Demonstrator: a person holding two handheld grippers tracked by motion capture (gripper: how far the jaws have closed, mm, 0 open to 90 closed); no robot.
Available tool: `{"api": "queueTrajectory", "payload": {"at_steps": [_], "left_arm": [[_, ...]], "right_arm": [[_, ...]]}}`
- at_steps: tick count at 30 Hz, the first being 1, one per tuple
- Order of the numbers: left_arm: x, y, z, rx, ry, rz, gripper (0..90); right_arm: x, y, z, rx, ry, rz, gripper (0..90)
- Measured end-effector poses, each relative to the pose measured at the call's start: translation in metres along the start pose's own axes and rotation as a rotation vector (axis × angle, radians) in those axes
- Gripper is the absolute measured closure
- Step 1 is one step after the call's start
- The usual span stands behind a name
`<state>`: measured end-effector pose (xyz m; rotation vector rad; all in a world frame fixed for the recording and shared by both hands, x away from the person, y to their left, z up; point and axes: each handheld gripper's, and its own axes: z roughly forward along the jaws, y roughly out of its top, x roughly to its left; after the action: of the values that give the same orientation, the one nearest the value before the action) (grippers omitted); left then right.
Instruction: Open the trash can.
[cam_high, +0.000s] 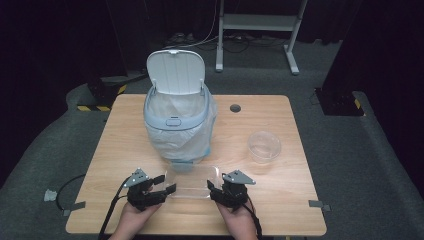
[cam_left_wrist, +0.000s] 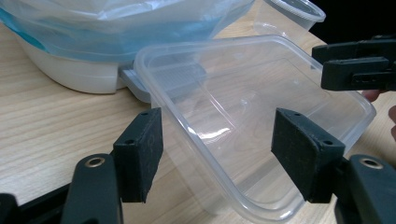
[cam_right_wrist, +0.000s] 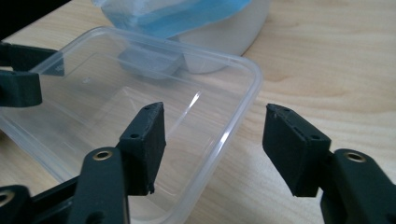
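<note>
A clear plastic tub (cam_high: 192, 182) lies flat on the bench (cam_high: 125, 140), just in front of the open bin (cam_high: 175, 120) with its lid up and a plastic liner (cam_high: 190, 137) spilling over the rim. The left gripper (cam_high: 168, 184) sits at the tub's left end and the right gripper (cam_high: 212, 189) at its right end, each with jaws spread wide either side of the rim, pads clear of the plastic and holding nothing. A round clear bowl (cam_high: 264, 146) stands to the right of the bin, well apart from the tub. To lift the tub cleanly, each gripper would likely need one pad inside the wall and one outside, closing together and gently, since the thin plastic looks apt to flex or slip.
</note>
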<state>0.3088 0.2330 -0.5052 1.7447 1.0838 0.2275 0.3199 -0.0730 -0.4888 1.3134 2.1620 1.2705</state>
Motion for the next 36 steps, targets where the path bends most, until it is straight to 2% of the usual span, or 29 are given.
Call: {"api": "queueTrajectory", "payload": {"at_steps": [3, 10, 19, 21, 23, 29, 36], "left_arm": [[-0.0005, -0.0004, 0.0017, 0.003, -0.011, -0.002, 32.2], [-0.0011, 0.0005, 0.0016, 0.009, -0.009, 0.002, 31.8], [-0.0021, 0.0006, 0.0010, 0.007, -0.011, 0.015, 33.7], [-0.0018, 0.0004, 0.0023, 0.015, -0.033, -0.003, 34.0], [-0.0019, 0.0001, 0.0027, 0.023, -0.047, -0.005, 33.6], [-0.0023, -0.0010, 0.0013, 0.023, -0.053, -0.009, 34.9], [-0.0048, -0.0015, -0.0018, 0.019, -0.044, 0.003, 38.4]], "right_arm": [[-0.0026, -0.0007, -0.0003, 0.012, 0.021, 0.034, 36.3], [-0.0043, -0.0013, -0.0008, 0.016, 0.049, 0.052, 36.1], [-0.0057, 0.0010, -0.0048, 0.007, 0.037, 0.062, 37.8], [-0.0043, -0.0002, -0.0012, 0.033, 0.071, 0.076, 36.7], [-0.0029, -0.0007, 0.0009, 0.037, 0.086, 0.074, 36.3], [0.0001, -0.0015, 0.0041, 0.047, 0.116, 0.077, 34.0], [0.0022, -0.0010, 0.0011, 0.057, 0.116, 0.069, 36.8]]}}
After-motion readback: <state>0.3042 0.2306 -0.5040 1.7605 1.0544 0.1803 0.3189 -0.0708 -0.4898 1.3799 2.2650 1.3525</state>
